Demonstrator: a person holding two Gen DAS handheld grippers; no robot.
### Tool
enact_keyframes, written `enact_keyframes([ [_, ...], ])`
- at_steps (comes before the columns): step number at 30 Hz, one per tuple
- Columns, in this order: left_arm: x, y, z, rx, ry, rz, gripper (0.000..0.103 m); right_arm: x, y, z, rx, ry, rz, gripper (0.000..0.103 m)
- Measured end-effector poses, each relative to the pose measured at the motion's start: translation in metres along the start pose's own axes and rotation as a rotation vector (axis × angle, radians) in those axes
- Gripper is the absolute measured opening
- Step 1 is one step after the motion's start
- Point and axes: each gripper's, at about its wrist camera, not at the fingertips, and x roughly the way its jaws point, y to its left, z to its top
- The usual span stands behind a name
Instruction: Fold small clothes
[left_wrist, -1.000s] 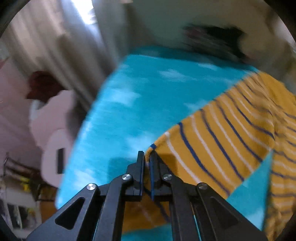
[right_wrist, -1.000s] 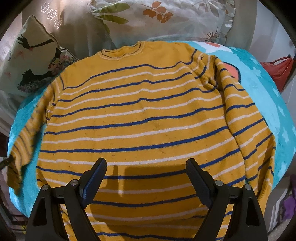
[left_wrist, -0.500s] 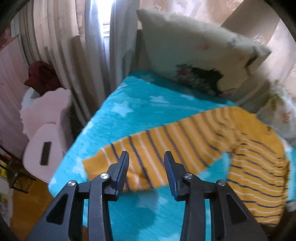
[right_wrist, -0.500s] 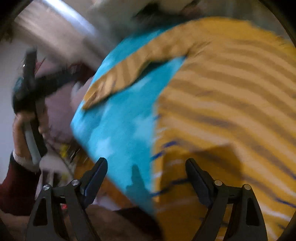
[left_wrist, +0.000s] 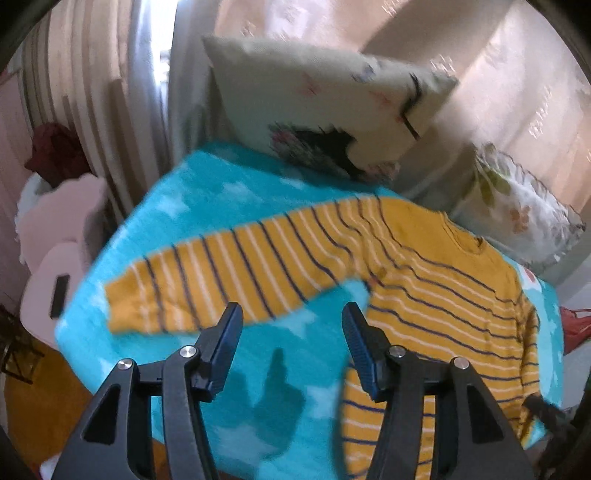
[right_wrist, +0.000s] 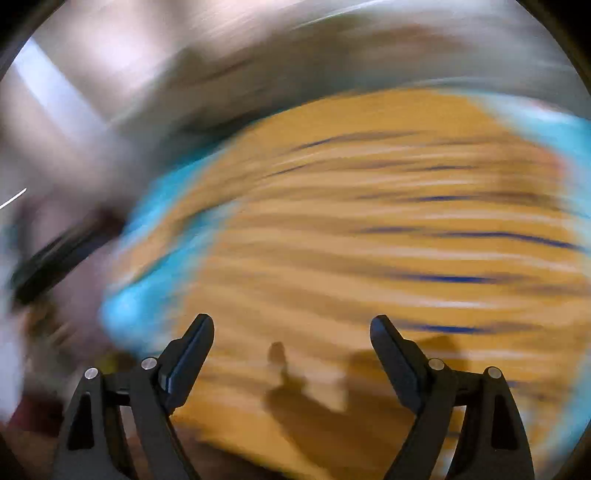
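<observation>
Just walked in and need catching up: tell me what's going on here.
A person is folding a yellow striped sweater laid flat on a turquoise star blanket, using handheld tongs in each hand. The sleeve lies stretched out to the side, gripped by nothing. The left tongs hang open above the blanket near that sleeve. The right tongs are open too, over the sweater's body; that view is heavily blurred.

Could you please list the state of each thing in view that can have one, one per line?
Sweater: spread flat on the blanket, unfolded.
Sleeve: stretched straight out sideways, lying flat.
Left gripper: open, empty, above the blanket.
Right gripper: open, empty, over the sweater; view blurred.
Blanket: spread under the sweater.
Pillows: propped upright behind the blanket.
</observation>
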Motion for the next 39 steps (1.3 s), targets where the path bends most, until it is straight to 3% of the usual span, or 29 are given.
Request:
enact_keyframes([
  [2, 0.007, -0.018, -0.011, 0.011, 0.027, -0.014, 0.055, -0.016, -0.065, -0.007, 0.094, -0.029, -0.302, 0.091],
  [3, 0.01, -0.029, -0.017, 0.027, 0.037, -0.014, 0.055, -0.02, -0.092, -0.012, 0.144, -0.015, -0.401, 0.091],
  [6, 0.02, -0.06, -0.034, 0.06, 0.066, -0.017, 0.055, -0.015, -0.141, -0.025, 0.267, 0.017, -0.468, 0.091],
  [9, 0.027, -0.087, -0.047, 0.077, 0.084, -0.027, 0.055, 0.0, -0.168, -0.035, 0.355, 0.063, -0.365, 0.091],
  [10, 0.028, -0.096, -0.051, 0.083, 0.085, -0.028, 0.055, -0.008, -0.166, -0.034, 0.33, 0.007, -0.333, 0.066],
  [11, 0.028, -0.102, -0.054, 0.089, 0.083, -0.028, 0.055, -0.01, -0.167, -0.031, 0.32, 0.018, -0.227, 0.039],
  [12, 0.028, -0.11, -0.057, 0.096, 0.082, -0.025, 0.055, -0.011, -0.172, -0.029, 0.321, 0.033, -0.176, 0.009],
  [15, 0.029, -0.126, -0.065, 0.101, 0.081, -0.02, 0.055, -0.034, -0.189, -0.018, 0.291, -0.002, -0.18, 0.007],
  [17, 0.029, -0.134, -0.069, 0.11, 0.08, -0.009, 0.055, -0.053, -0.214, -0.005, 0.287, -0.037, -0.248, 0.007],
  [21, 0.03, -0.145, -0.075, 0.128, 0.08, 0.016, 0.055, -0.091, -0.283, 0.034, 0.278, -0.125, -0.494, 0.008],
  [25, 0.035, -0.149, -0.079, 0.136, 0.088, 0.053, 0.056, -0.094, -0.332, 0.063, 0.317, -0.142, -0.728, 0.021],
  [26, 0.035, -0.148, -0.079, 0.132, 0.092, 0.06, 0.056, -0.097, -0.342, 0.066, 0.341, -0.14, -0.74, 0.025],
  [28, 0.034, -0.142, -0.08, 0.128, 0.092, 0.072, 0.058, -0.114, -0.354, 0.068, 0.411, -0.182, -0.665, 0.041],
  [30, 0.033, -0.132, -0.081, 0.117, 0.086, 0.095, 0.066, -0.119, -0.339, 0.062, 0.434, -0.229, -0.57, 0.05],
  [32, 0.035, -0.116, -0.083, 0.091, 0.101, 0.112, 0.067, -0.124, -0.32, 0.054, 0.416, -0.22, -0.423, 0.054],
  [35, 0.043, -0.098, -0.091, 0.069, 0.146, 0.129, 0.067, -0.086, -0.257, 0.033, 0.307, -0.103, -0.169, 0.055],
  [39, 0.054, -0.087, -0.111, 0.111, 0.191, 0.187, 0.067, -0.018, -0.14, -0.001, 0.027, 0.093, 0.085, 0.054],
])
